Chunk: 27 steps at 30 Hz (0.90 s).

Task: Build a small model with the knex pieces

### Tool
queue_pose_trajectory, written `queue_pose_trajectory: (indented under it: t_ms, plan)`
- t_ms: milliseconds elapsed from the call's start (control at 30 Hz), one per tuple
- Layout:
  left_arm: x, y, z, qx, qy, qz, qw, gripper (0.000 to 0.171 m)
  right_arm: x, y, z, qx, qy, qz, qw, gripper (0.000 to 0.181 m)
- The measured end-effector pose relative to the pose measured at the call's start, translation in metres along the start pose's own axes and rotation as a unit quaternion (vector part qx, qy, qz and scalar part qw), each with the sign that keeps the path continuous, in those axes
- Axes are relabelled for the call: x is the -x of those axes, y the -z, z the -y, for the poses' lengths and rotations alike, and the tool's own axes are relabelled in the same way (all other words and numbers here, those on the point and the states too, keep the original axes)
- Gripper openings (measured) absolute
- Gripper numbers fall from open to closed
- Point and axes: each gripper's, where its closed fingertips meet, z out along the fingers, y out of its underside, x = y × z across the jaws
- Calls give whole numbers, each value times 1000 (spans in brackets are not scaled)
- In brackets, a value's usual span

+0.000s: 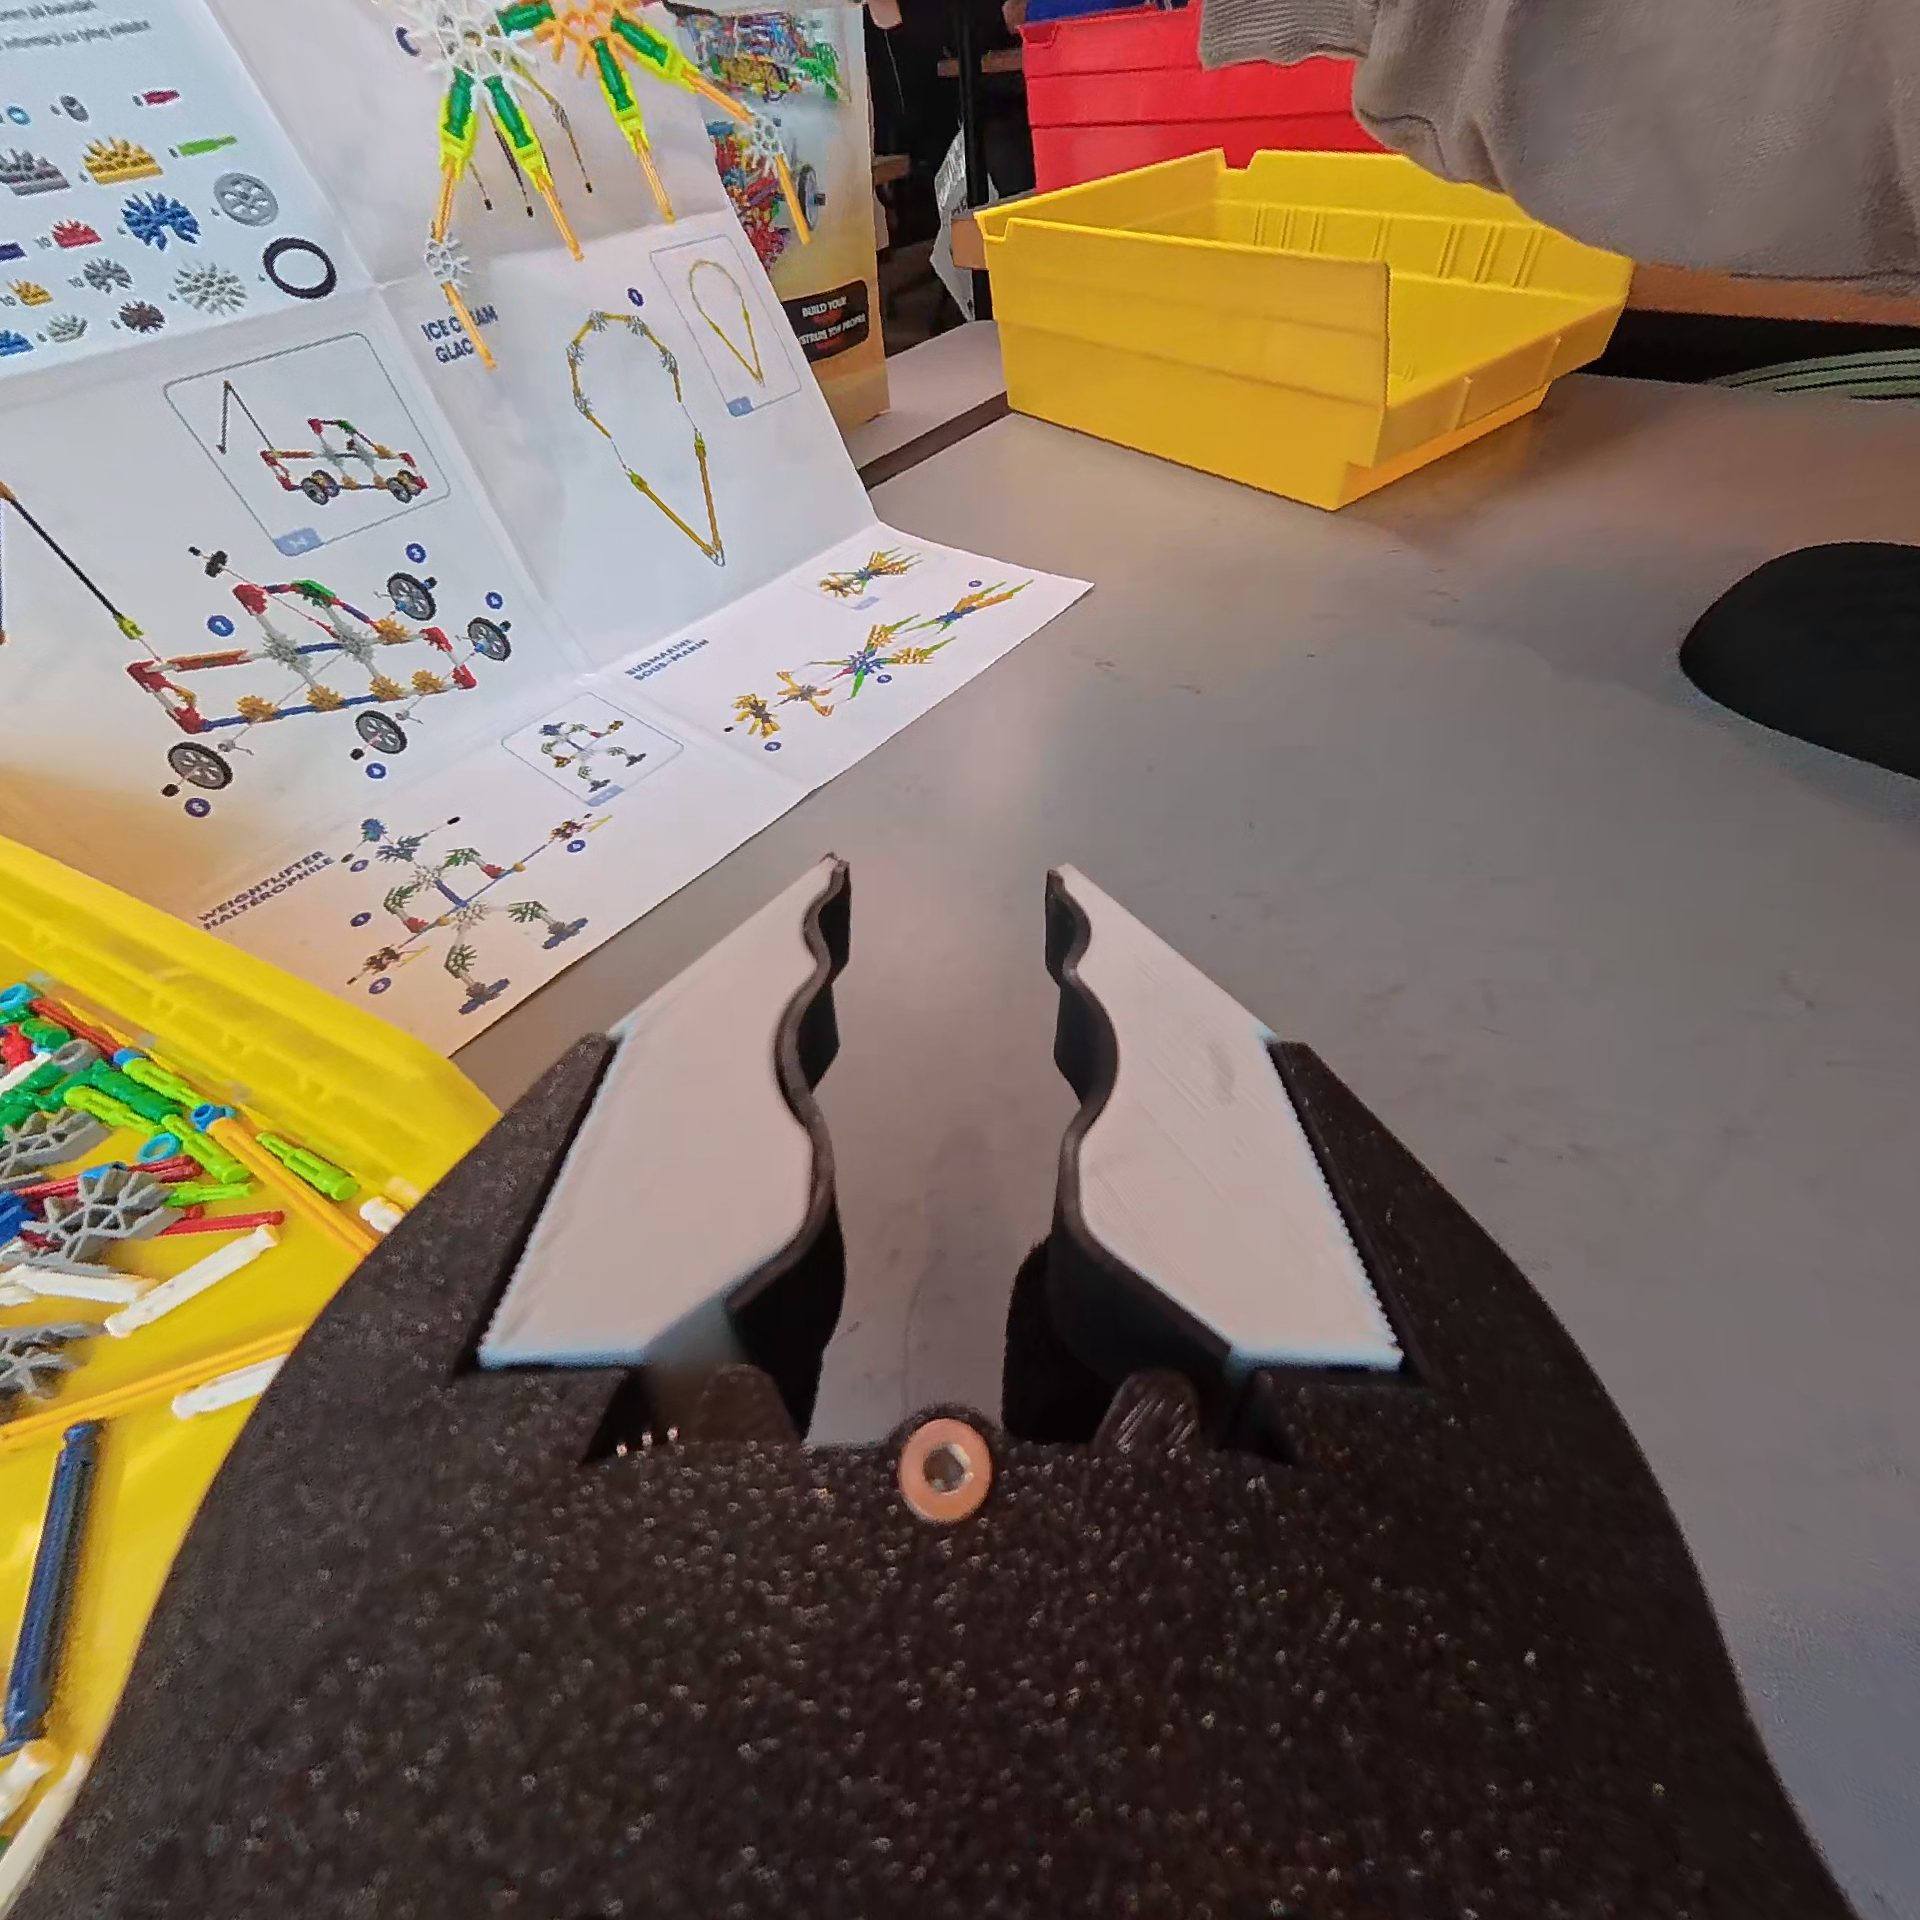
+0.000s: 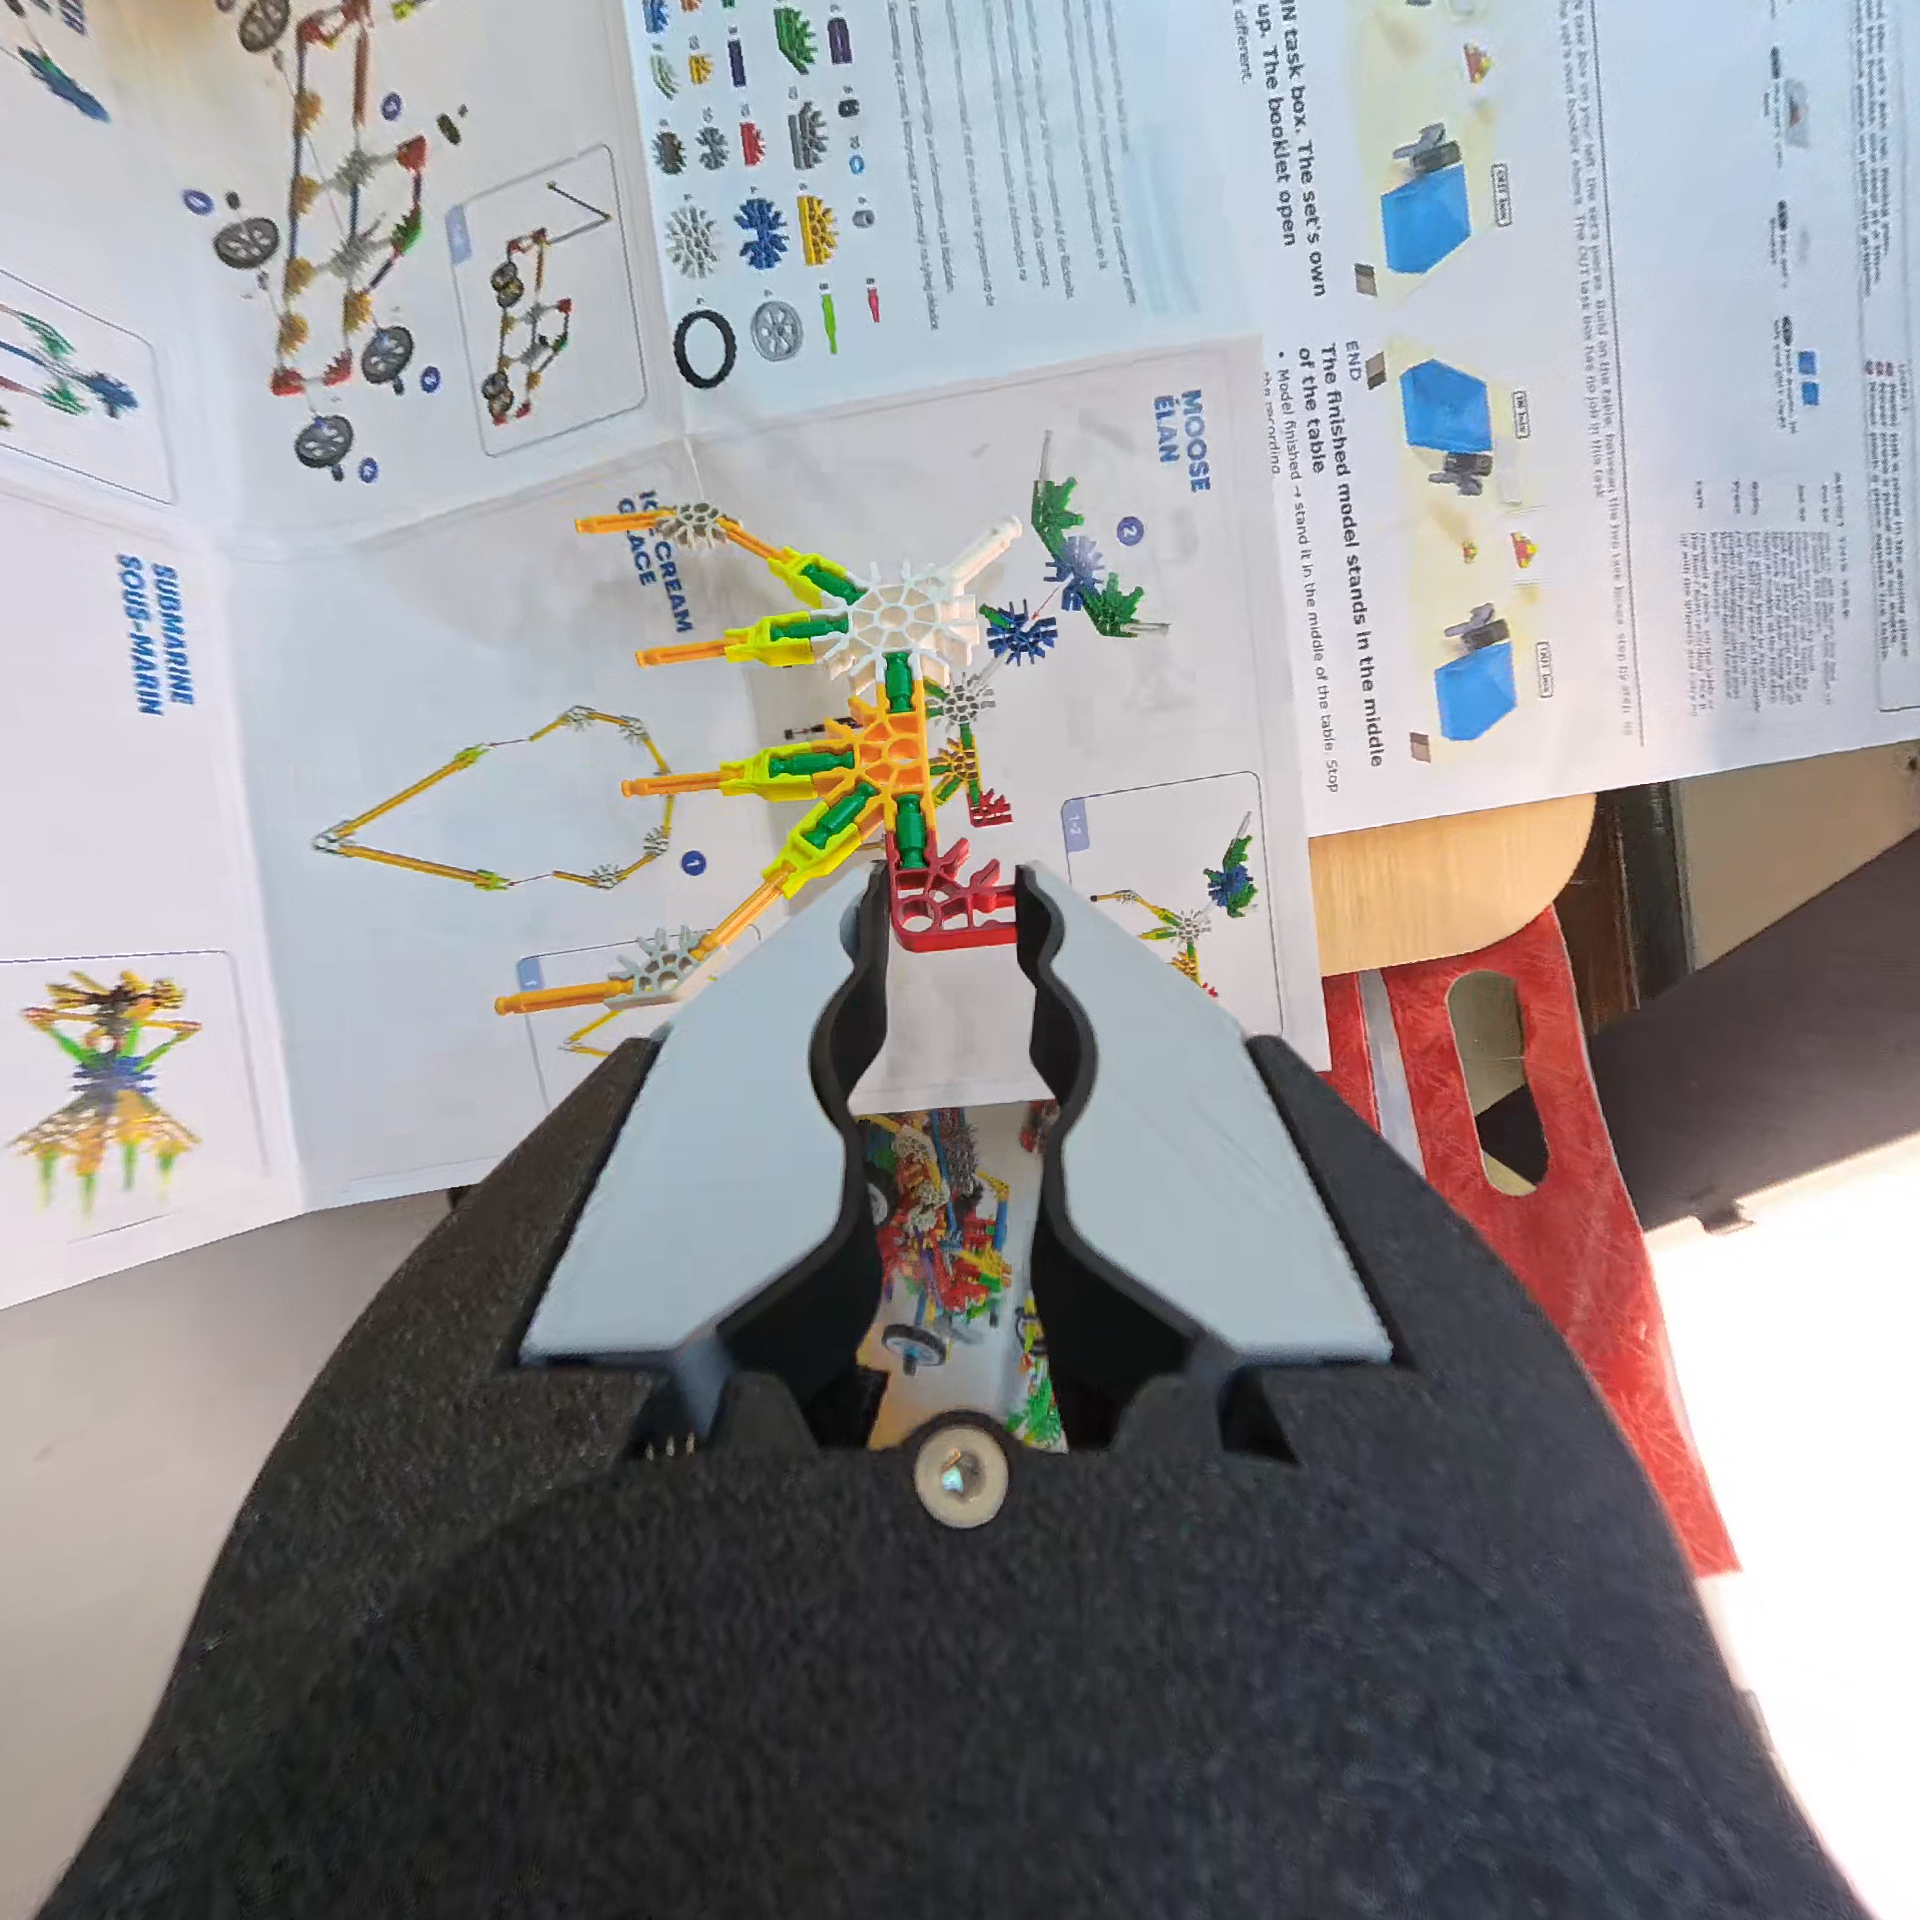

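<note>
The right tongs [image 2: 951, 899] are closed on the red corner connector [image 2: 948, 902] at one end of a rod-and-connector model [image 2: 831, 717], which is held up in front of the unfolded instruction sheet [image 2: 416, 623]. The model is judged light but fragile at its snap joints; a rigid connector is the safer hold. The left tongs [image 1: 945, 883] are held open and empty above the grey bench [image 1: 1351, 831], beside a yellow tray of loose pieces [image 1: 156, 1195].
</note>
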Motion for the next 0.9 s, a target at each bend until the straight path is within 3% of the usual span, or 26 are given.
queue_pose_trajectory:
  t_ms: [267, 633, 767, 900]
  plan:
    - [2, -8, -10, 15, 2, 4, 1000, 37, -13, -33, -29, -16, 4, -22, 1000, 22]
    - [-8, -19, -18, 39, -11, -14, 999, 37, -17, -51, -36, -7, 29, -24, 999, 22]
    - [-1, -21, 0, 13, 23, 15, 1000, 45, -17, -49, -37, -5, 23, -25, 999, 22]
    - [20, -27, 37, -15, 58, 103, 993, 68, -18, -44, -39, -2, 24, -21, 999, 22]
